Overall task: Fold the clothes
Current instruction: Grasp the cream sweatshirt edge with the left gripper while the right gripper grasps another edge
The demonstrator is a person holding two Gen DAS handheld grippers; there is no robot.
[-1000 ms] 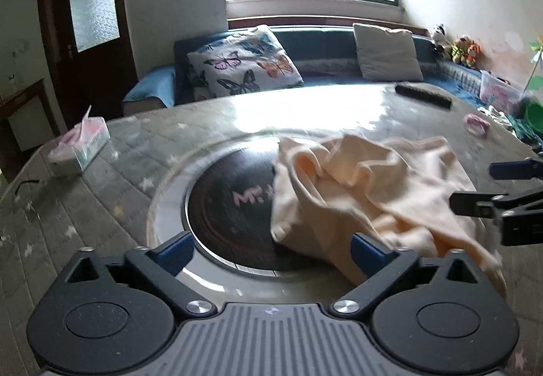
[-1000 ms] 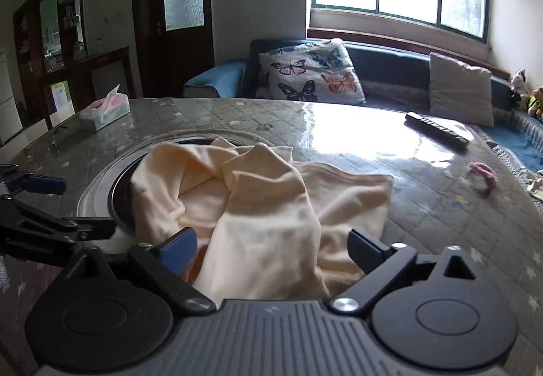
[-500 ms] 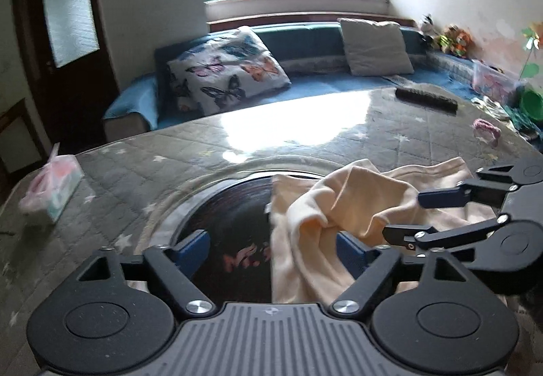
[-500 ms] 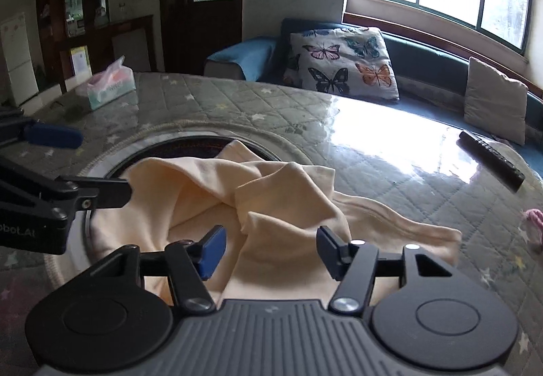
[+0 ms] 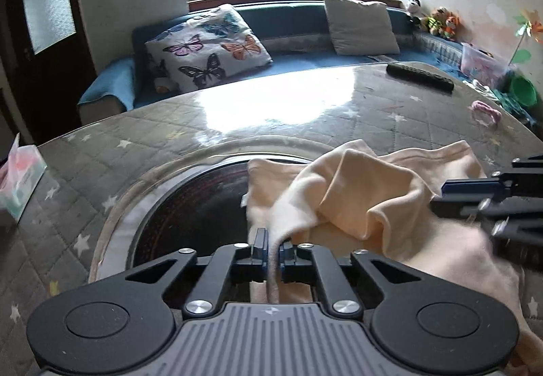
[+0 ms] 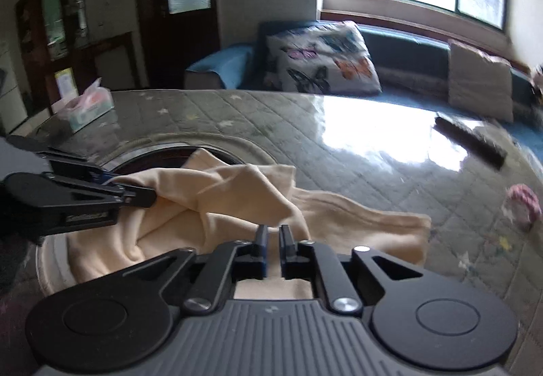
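Note:
A crumpled cream garment [image 5: 366,192] lies on the quilted round table [image 5: 237,124], partly over its dark round centre disc [image 5: 190,206]. My left gripper [image 5: 273,240] is shut on a raised fold at the garment's near left edge; in the right wrist view it [image 6: 149,196] bites the cloth's left side. My right gripper [image 6: 273,235] has its jaws closing to a narrow gap with a fold of the garment [image 6: 230,192] pinched between them. In the left wrist view it [image 5: 437,197] shows blurred at the cloth's right side.
A tissue box [image 5: 17,179] stands at the table's left edge. A black remote [image 5: 419,77] and a small pink item [image 5: 487,109] lie at the far right. Behind the table runs a blue sofa with a butterfly cushion [image 5: 207,50].
Both grippers went from wide open to closed on the garment's near edge. Both moved forward and lower onto the cloth, and a fold now rises at the left jaws.

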